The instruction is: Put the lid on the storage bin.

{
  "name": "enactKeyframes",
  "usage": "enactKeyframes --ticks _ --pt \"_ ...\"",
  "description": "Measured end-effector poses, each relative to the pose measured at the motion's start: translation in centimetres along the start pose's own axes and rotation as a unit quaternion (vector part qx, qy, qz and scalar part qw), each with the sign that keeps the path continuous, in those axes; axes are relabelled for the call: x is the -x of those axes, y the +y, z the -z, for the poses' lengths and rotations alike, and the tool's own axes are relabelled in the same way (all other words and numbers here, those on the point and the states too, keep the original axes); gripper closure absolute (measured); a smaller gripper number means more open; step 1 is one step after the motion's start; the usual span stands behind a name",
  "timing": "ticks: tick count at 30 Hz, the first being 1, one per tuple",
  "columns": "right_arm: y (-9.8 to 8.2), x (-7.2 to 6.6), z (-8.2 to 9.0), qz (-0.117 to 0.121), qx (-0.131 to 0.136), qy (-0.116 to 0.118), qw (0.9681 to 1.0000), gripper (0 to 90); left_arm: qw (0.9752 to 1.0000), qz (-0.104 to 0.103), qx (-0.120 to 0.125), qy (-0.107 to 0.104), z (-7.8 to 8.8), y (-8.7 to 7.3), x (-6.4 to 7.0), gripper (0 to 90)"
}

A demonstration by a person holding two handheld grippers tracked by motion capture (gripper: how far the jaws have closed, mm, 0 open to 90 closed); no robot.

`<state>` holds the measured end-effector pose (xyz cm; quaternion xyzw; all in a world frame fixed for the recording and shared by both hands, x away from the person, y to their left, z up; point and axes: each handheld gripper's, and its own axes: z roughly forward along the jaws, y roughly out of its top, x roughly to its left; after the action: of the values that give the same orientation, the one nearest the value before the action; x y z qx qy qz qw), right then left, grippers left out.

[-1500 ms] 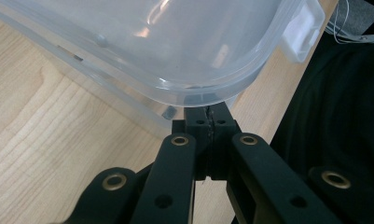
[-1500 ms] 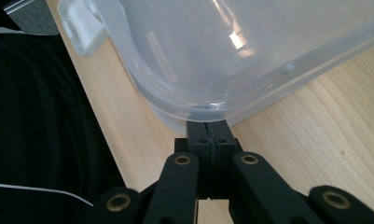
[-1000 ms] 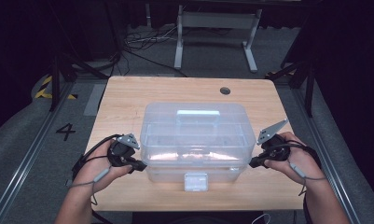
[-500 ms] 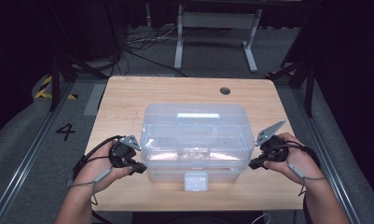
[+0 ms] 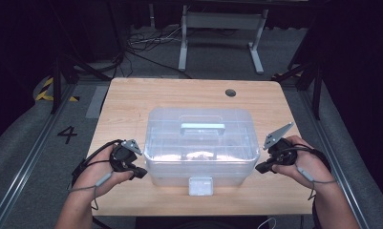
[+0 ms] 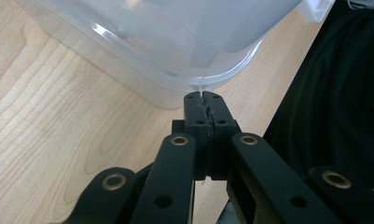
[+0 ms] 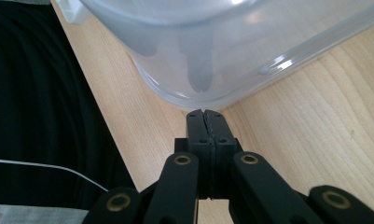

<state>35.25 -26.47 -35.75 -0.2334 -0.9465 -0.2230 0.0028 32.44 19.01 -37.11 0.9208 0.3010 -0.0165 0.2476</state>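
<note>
The left gripper (image 6: 203, 96) has its two black jaws pressed flat together with nothing between them, and their tips sit right at the lower edge of a rounded corner of the clear plastic storage box (image 6: 175, 42) — whether they touch the plastic or stop just short cannot be told. The right gripper (image 7: 206, 113) is clenched the same way, jaws closed on nothing, its tips just beside the box's (image 7: 231, 46) other near corner, with a sliver of wood seeming to show between tip and plastic. From above, the left gripper (image 5: 140, 173) lies at the box's front-left corner and the right gripper (image 5: 260, 167) at its front-right corner, each held in a hand, the left hand (image 5: 101, 171) and the right hand (image 5: 303, 160) coming in from the near edge with a thin cable trailing back along each wrist. The box (image 5: 201, 143) stands upright in the middle of the light wooden table (image 5: 132, 100), lid on, a pale handle (image 5: 202, 127) lying flat along the top and a white latch (image 5: 200, 185) at the centre of its near side — its contents are too hazy through the plastic to make out. A small dark round hole (image 5: 230, 92) sits in the tabletop near the far edge, well apart from the box.
</note>
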Motion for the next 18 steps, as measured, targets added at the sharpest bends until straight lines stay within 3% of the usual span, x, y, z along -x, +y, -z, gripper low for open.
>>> enactKeyframes --ticks 4,8,11,14,18 --pt "-0.1 0.1 0.6 0.001 0.012 -0.001 0.9999 90.0 0.9999 0.002 0.016 -0.001 0.7 -0.4 0.0 89.5" --pt "-0.1 0.4 1.2 -0.001 0.028 -0.004 0.9996 90.0 0.9987 0.009 0.051 0.004 1.7 -0.8 -0.1 89.3" --pt "0.0 0.6 1.5 0.000 0.045 -0.004 0.9990 90.0 0.9959 0.017 0.088 0.008 2.2 -0.9 -0.4 87.4" --pt "0.0 0.8 1.7 -0.005 0.057 -0.004 0.9984 90.0 0.9948 0.015 0.100 0.008 2.3 -0.9 -0.6 88.9" --pt "-0.2 1.3 2.2 -0.014 0.089 -0.018 0.9958 90.0 0.9893 0.029 0.140 0.025 2.8 -0.9 -1.3 89.6"
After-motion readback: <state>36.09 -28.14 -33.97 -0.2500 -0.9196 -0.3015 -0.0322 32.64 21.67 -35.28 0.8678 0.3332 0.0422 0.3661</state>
